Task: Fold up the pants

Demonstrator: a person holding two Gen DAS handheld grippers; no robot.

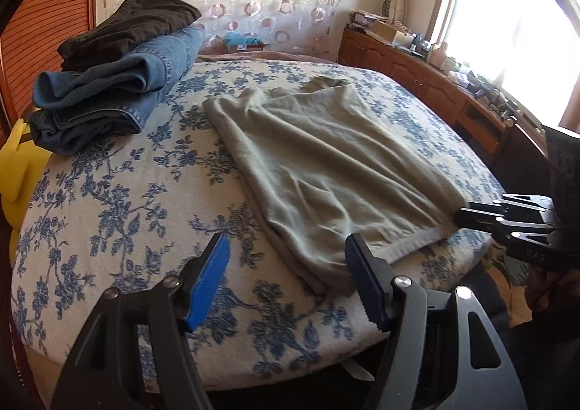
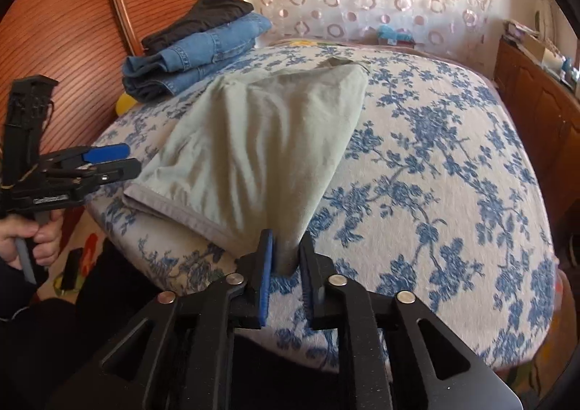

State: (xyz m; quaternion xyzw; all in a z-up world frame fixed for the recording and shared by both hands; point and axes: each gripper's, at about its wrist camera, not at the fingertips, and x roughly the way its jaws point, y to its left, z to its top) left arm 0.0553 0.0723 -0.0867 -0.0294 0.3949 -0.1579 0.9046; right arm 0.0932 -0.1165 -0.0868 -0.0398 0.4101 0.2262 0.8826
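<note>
Pale green pants (image 1: 311,170) lie folded lengthwise on the floral bed, hem end toward me; they also show in the right wrist view (image 2: 253,141). My left gripper (image 1: 286,272) is open and empty, just above the bed beside the near left corner of the pants; it also shows at the left of the right wrist view (image 2: 127,160). My right gripper (image 2: 286,257) is shut on the near right corner of the pants and lifts it slightly; it also shows in the left wrist view (image 1: 467,216).
A stack of folded jeans and dark pants (image 1: 116,73) sits at the bed's far left by the wooden headboard (image 2: 72,29). A yellow item (image 1: 21,163) lies at the left edge. A wooden cabinet (image 1: 435,83) with clutter stands along the right under the window.
</note>
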